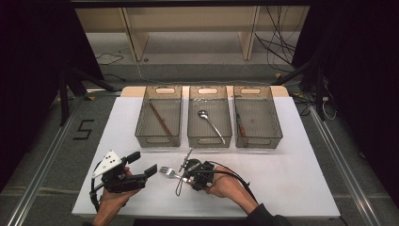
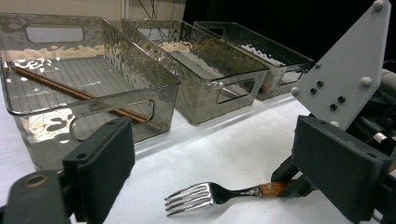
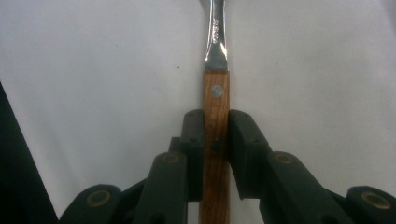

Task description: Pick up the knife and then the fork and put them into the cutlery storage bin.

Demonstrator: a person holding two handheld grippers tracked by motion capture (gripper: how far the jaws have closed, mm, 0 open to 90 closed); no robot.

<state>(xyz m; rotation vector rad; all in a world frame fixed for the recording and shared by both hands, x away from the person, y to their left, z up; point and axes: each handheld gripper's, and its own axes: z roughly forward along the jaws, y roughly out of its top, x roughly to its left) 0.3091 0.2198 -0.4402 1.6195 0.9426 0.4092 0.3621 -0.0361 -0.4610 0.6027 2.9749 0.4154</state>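
A white bench [image 1: 291, 179] stands in a dim room, with a pale wooden shelf frame and loose cables on the floor behind it.

Near the front edge lies a fork [image 1: 170, 173], tines pointing toward the person's left, its wooden handle [image 3: 215, 135] riveted to a polished steel neck. The right tongs [image 1: 189, 175] have taken it by that handle: in the right gripper view the two black pads sit flush against either side of the wood, just behind the upper rivet, so they are pinching the fork. The tines still appear to rest on the bench in the left gripper view [image 2: 194, 196].

I judge the fork light and stiff, nothing fragile about it. The steel neck looks slick and narrow, whereas the flat-sided wooden handle gives the pads a better bite, so the present hold looks well chosen. Gripped far back, the tined end may droop or swing if the wrist turns quickly.

The left tongs [image 1: 141, 165] hover just left of the fork with jaws spread wide and nothing between them.

Beyond, three clear plastic bins stand side by side toward the far edge. The left bin [image 1: 158, 117] holds brown chopsticks [image 1: 160, 119], the middle bin [image 1: 209, 117] a spoon [image 1: 210, 125], and the right bin [image 1: 257, 117] what seems to be a wooden-handled knife [image 1: 241, 127]. No bin holds a fork yet.
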